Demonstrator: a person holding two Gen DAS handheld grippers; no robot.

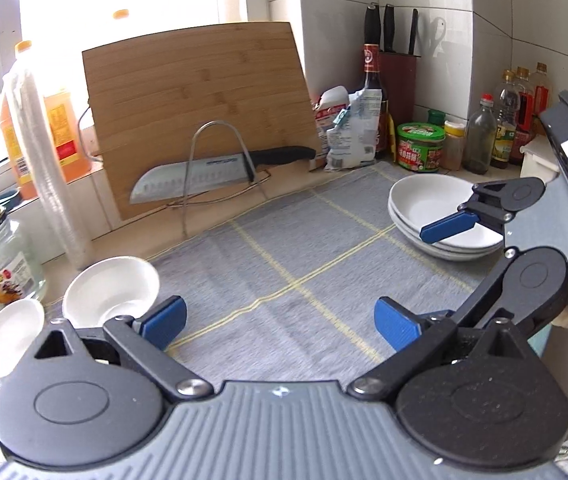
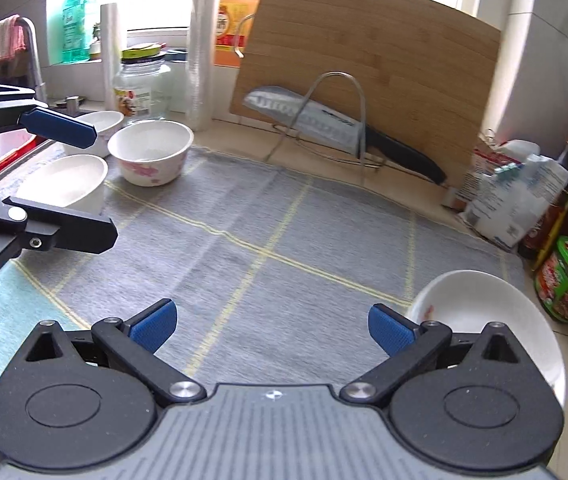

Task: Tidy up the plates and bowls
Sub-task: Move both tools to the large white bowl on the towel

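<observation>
Both grippers spread wide, nothing held yet.

Left gripper [image 1: 280,322] and right gripper [image 2: 270,326] hover, jaws apart, over the grey mat [image 1: 303,248]. Plates [image 1: 439,216] sit stacked at the mat's right edge; three bowls [image 2: 150,152] cluster at its left edge, all looking empty. Glazed ware: stiff, slick, breakable, so I'd pinch each one by the rim.

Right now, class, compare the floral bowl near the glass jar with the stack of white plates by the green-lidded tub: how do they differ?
The floral bowl is deep and steep-walled; the stack of plates is shallow and wide. The floral bowl carries pink flowers outside; the stack of plates looks plain white from here. The floral bowl stands alone; the plates are nested together. Both sit upright on the grey cloth, with nothing visibly in them.
</observation>
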